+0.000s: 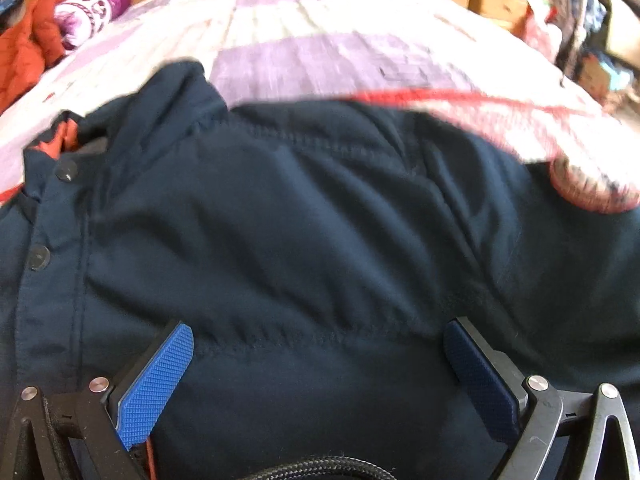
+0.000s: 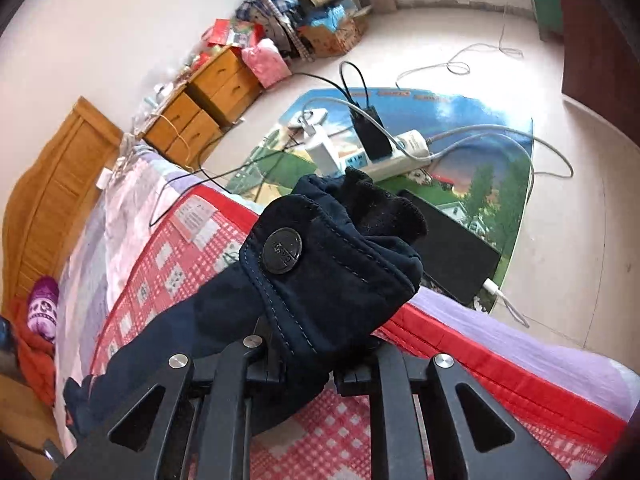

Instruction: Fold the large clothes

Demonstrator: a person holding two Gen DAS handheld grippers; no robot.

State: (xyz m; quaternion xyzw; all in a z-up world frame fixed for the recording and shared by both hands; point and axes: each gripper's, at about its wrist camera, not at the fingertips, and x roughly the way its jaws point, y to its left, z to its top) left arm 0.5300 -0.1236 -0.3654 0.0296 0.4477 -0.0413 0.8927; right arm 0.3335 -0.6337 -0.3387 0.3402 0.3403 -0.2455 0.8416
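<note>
Bedroom; bed [image 1: 304, 52] under a lilac patchwork quilt. Left tongs [image 1: 320, 356] spread apart over the navy jacket [image 1: 300, 216], quilted, puffy, slick. Right tongs [image 2: 320, 344] clamped on its cuff [image 2: 332, 264], stiff, buttoned, lifted off the bed. Risk: bulky sleeve slides free; padding springs unfolded.

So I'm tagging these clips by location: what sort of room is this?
Most likely a home bedroom: a navy padded jacket lies on a bed with a lilac patchwork quilt, a wooden headboard stands behind, and wooden bedside drawers sit alongside.
</note>
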